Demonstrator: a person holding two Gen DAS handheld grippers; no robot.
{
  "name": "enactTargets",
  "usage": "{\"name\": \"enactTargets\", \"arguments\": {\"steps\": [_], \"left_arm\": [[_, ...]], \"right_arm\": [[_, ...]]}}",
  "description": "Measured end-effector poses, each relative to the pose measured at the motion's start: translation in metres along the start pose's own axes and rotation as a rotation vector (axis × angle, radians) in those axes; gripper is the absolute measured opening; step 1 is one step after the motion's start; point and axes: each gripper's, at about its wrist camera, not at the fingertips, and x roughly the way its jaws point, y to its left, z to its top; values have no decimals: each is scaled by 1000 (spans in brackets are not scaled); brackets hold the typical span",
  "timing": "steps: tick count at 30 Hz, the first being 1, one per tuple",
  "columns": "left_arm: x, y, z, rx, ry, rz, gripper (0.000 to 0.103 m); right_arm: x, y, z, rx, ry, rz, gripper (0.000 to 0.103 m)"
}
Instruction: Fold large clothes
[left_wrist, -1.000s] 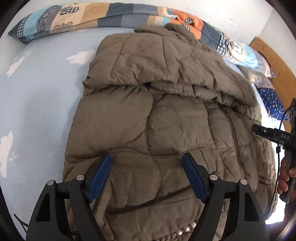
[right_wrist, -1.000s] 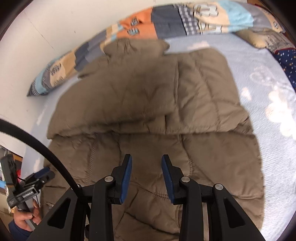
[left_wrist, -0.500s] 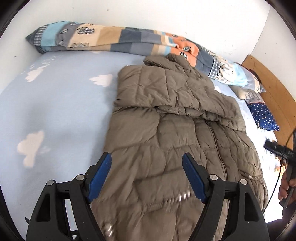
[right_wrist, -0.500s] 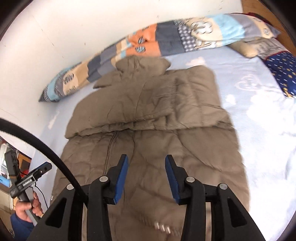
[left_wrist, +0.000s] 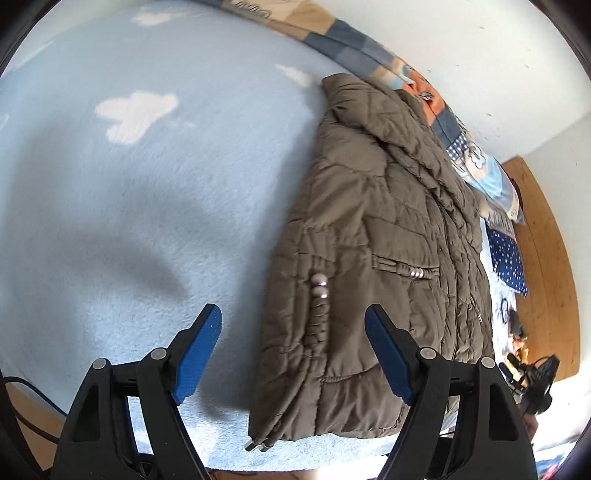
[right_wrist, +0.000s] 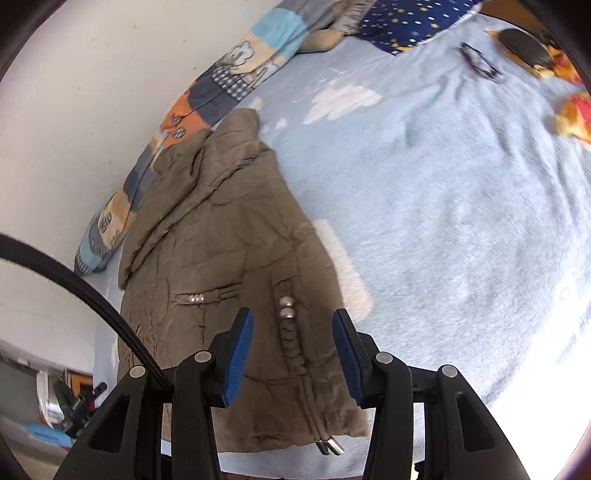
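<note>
Lying along bed (left_wrist: 110, 229) near edge: jacket (left_wrist: 376, 266), partly folded. Left gripper (left_wrist: 291, 354) gaping empty; right gripper (right_wrist: 291, 354) opening, empty. Risk: puffy fabric springing back, fold undoing; shallow pinch slipping.

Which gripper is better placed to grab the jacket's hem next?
Either: left gripper straddles one hem corner of the jacket, right gripper, jaws opening, hovers over the other; neither touches fabric.
</note>
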Motion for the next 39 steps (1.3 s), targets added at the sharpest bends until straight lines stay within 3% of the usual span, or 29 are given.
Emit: {"name": "enactTargets", "arguments": {"steps": [6,12,24,39], "left_arm": [[4,-1,-15,-13,26,-57,79],[14,-7,-34,9,58,-56,79],[18,-7,-29,2,52,-78,79],[22,5,-34,-55,84,-126,80]], "right_arm": [[-6,-3,-8,-1,-11,-2,54],[-5,-23,-21,39,4,-13,57],[0,-29,-20,73,8,11,67],[15,-24,-24,44,60,12,69]]}}
